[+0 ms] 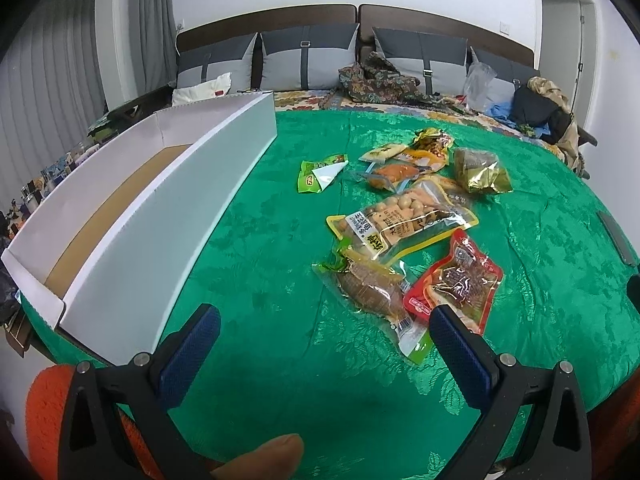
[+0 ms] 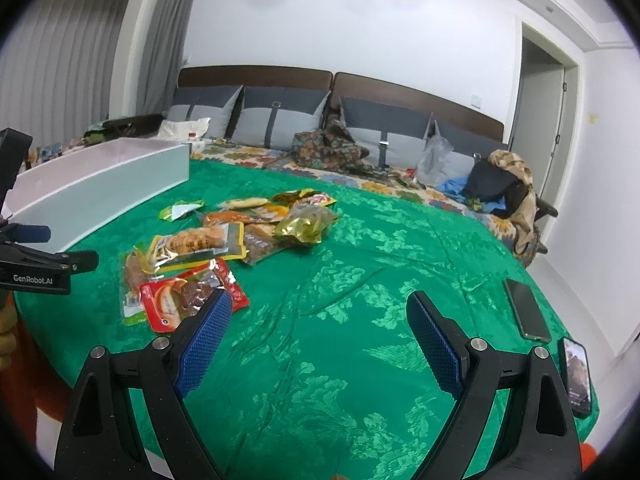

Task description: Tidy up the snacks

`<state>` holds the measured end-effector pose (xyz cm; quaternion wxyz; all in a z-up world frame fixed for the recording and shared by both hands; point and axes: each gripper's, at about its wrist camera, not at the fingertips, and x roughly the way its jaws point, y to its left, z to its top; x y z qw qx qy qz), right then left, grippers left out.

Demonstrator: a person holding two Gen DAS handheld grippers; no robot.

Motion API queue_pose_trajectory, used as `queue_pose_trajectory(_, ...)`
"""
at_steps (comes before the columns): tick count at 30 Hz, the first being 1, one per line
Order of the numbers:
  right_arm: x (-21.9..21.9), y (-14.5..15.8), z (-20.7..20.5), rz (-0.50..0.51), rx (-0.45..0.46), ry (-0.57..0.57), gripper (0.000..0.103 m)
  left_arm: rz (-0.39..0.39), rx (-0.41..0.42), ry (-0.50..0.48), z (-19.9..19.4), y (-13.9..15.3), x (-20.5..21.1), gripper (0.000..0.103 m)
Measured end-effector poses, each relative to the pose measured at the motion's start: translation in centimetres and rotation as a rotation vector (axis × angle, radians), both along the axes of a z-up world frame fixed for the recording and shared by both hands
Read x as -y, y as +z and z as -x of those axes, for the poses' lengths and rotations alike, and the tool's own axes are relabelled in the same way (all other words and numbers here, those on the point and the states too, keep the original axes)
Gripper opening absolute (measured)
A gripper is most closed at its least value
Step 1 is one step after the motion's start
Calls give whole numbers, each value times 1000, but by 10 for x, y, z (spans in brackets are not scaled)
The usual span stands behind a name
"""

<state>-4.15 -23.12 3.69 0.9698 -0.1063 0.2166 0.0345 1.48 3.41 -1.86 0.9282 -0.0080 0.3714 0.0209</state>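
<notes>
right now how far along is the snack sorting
Barely started. The white box shows only its bare cardboard floor. In hand: nothing; left gripper and right gripper are open above the green cover. Left: the whole snack pile, red packet nearest.

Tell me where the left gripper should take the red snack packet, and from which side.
Probably its near sealed edge, approached from above with the jaws straddling it. The red snack packet lies flat on the green cloth, just ahead of the open left gripper, its far corner tucked under the yellow-edged packet.

Bed under green cloth [image 1: 280,280], white box [image 1: 160,216] at left, snack packets [image 1: 404,224] mid-cloth, two phones [image 2: 528,310] at right edge
</notes>
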Motion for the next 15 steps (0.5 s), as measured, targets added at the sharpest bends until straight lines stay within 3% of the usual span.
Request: queue_pose_trajectory(15,-2,-2,0,6,-4,8,91,15,-25,-1,-1,-3,-2,103)
